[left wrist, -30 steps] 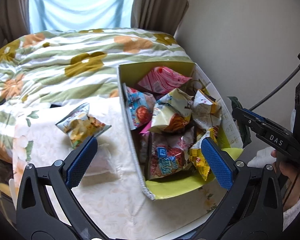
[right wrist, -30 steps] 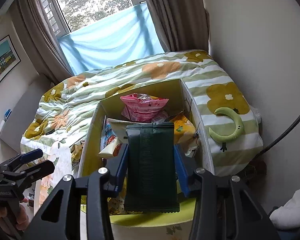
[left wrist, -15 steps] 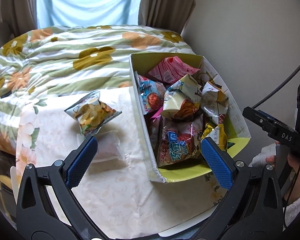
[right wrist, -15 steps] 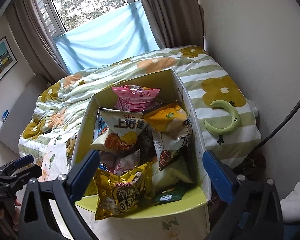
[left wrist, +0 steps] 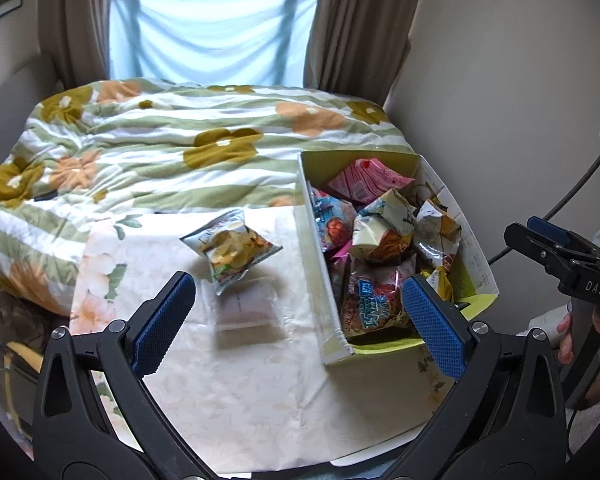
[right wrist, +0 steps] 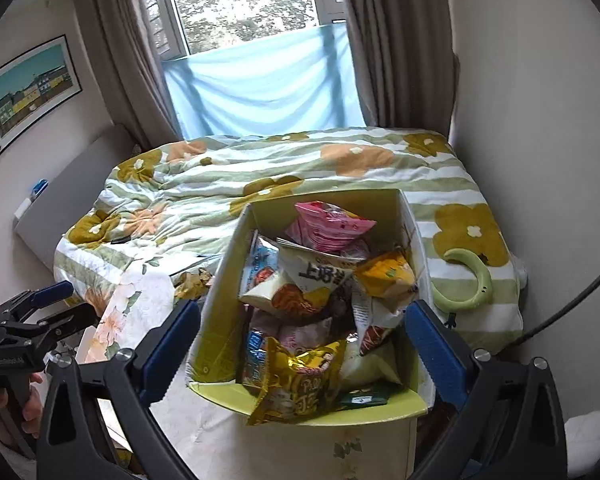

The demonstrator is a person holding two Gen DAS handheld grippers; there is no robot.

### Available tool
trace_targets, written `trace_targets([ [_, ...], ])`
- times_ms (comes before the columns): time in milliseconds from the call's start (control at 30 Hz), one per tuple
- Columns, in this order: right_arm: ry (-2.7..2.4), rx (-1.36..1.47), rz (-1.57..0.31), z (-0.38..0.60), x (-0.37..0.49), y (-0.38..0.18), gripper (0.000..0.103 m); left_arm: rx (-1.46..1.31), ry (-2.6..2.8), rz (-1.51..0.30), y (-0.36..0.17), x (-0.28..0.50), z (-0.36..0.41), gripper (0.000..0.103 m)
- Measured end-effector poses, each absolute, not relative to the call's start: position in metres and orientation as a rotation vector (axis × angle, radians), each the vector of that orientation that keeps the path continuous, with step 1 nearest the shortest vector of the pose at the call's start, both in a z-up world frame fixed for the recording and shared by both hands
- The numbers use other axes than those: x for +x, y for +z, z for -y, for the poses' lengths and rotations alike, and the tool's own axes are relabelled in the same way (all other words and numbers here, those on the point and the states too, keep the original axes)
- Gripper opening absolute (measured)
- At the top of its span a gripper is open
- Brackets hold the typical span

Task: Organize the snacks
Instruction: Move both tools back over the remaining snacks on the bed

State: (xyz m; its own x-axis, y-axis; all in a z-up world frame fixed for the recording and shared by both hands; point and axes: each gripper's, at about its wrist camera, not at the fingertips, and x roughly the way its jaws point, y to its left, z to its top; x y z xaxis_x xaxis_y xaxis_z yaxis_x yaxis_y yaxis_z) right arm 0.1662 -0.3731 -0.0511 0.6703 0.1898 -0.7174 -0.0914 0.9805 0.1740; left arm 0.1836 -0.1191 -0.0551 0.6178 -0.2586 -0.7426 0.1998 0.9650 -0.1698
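Note:
An open cardboard box (left wrist: 315, 264) (right wrist: 216, 300) with a yellow-green inside holds several snack bags. A dark green packet (right wrist: 364, 399) lies at its near end beside a gold bag (right wrist: 296, 380). A chip bag (left wrist: 230, 249) and a clear flat packet (left wrist: 247, 307) lie on the floral cloth left of the box. My left gripper (left wrist: 296, 316) is open and empty above the cloth, near the box's left wall. My right gripper (right wrist: 300, 348) is open and empty over the box's near end.
A table with a pale floral cloth (left wrist: 236, 380) carries the box. Behind it is a bed with a green flowered quilt (left wrist: 188, 140). A green crescent toy (right wrist: 468, 284) lies on the quilt right of the box. A wall stands close on the right.
My right gripper opened and let the dark green packet drop into the box, then drew back. My left gripper pulled back and up, so more of the cloth and bed shows.

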Motion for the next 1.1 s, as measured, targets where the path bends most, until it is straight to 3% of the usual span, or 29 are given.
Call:
trace_targets([
  [333,0.287,0.061,-0.805,0.293,0.17,-0.047,0.102,-0.113,-0.151,-0.841,-0.052,0.185,0.044,0.102],
  [667,0.326,0.046,-0.871,0.202,0.187,-0.082,0.102,-0.1,-0.217,-0.893,-0.063,0.232,-0.019,0.102],
  [1100,0.159,0.081,-0.968,0.129,0.212,-0.162,0.102,0.069,-0.494,-1.06,-0.124,0.349,0.003,0.102],
])
